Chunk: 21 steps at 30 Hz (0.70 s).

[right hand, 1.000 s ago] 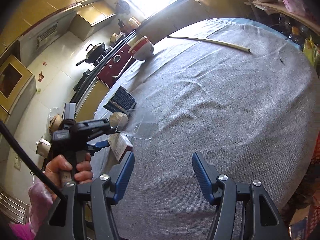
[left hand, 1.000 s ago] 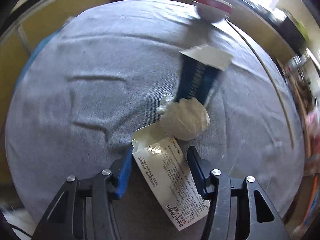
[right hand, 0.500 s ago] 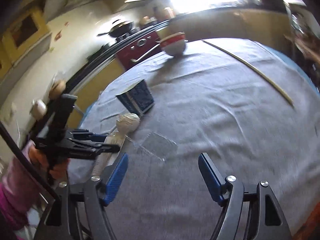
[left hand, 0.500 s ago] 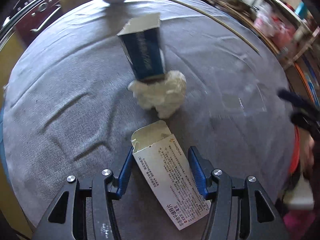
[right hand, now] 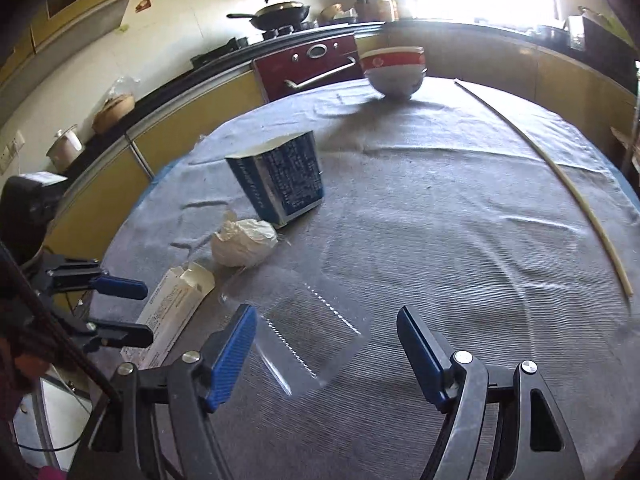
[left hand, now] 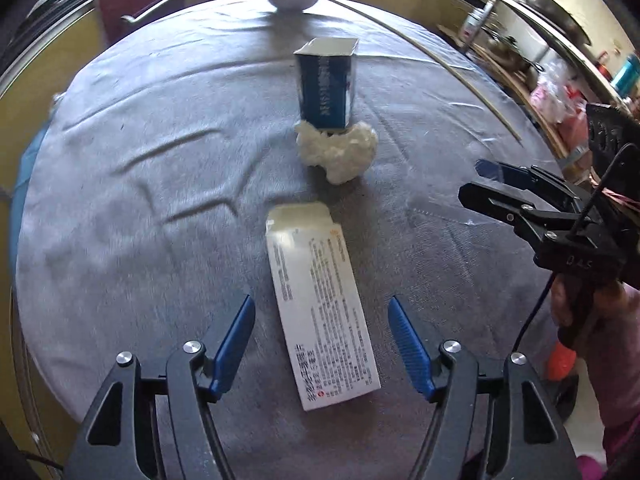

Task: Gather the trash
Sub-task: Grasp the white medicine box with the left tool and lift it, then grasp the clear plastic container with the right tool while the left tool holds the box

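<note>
A flat white printed carton (left hand: 322, 312) lies on the grey tablecloth between the open jaws of my left gripper (left hand: 322, 344), with gaps on both sides. It also shows in the right wrist view (right hand: 170, 312). Beyond it lie a crumpled white tissue ball (left hand: 338, 150) (right hand: 242, 242) and a blue box (left hand: 326, 86) (right hand: 278, 178). A clear plastic sheet (right hand: 304, 332) lies just ahead of my open, empty right gripper (right hand: 326, 350), which also shows at the right of the left wrist view (left hand: 496, 180).
A stack of red-and-white bowls (right hand: 394, 70) stands at the table's far edge. A long thin stick (right hand: 560, 176) lies along the right side. The round table (right hand: 460, 220) has a wrinkled grey cloth. Kitchen counters and a red oven (right hand: 316, 62) stand behind.
My left gripper's jaws have opened wider around the white carton. Both wrist views have swung round, and the right gripper has come closer to the clear plastic sheet.
</note>
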### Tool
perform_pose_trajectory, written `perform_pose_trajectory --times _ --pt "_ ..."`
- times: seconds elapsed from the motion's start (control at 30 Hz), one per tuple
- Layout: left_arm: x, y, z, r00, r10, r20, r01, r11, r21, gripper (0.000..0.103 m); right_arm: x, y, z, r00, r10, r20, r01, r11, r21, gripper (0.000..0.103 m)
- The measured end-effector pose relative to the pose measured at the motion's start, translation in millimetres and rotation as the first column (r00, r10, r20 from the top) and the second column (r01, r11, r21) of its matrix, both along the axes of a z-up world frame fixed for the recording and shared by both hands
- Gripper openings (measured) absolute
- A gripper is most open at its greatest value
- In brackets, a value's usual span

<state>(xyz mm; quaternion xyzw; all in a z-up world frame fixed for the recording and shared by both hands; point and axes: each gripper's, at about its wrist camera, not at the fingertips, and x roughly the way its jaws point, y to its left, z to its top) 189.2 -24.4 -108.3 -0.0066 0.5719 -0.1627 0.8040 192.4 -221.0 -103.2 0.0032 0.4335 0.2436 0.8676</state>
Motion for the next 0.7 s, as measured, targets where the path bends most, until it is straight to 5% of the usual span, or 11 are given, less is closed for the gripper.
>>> perform_pose_trajectory --times 0.2,0.37,0.53,0.6,0.7 --pt "-11 13 -11 0.993 0.102 -0.058 -0.105 0.993 -0.047 0.07 -6 19 0 0.998 0.048 0.034 -0.048 0.999 -0.016 0.076" --pt "-16 26 -11 0.989 0.138 -0.045 -0.141 0.987 -0.074 0.046 -18 24 -3 0.998 0.062 0.033 -0.062 0.998 0.009 0.076" --pt "-23 40 -8 0.987 0.159 -0.033 -0.162 0.983 -0.086 0.045 -24 28 -8 0.998 0.025 0.054 -0.023 0.999 -0.029 0.074" --pt "-27 44 -6 0.986 0.165 -0.032 -0.167 0.982 -0.085 0.045 -26 27 -9 0.998 0.006 0.058 -0.004 0.999 -0.032 0.062" --pt "-38 44 -1 0.985 0.169 -0.021 -0.17 0.981 -0.089 0.045 -32 23 -6 0.997 -0.011 0.074 0.012 1.0 -0.008 0.061"
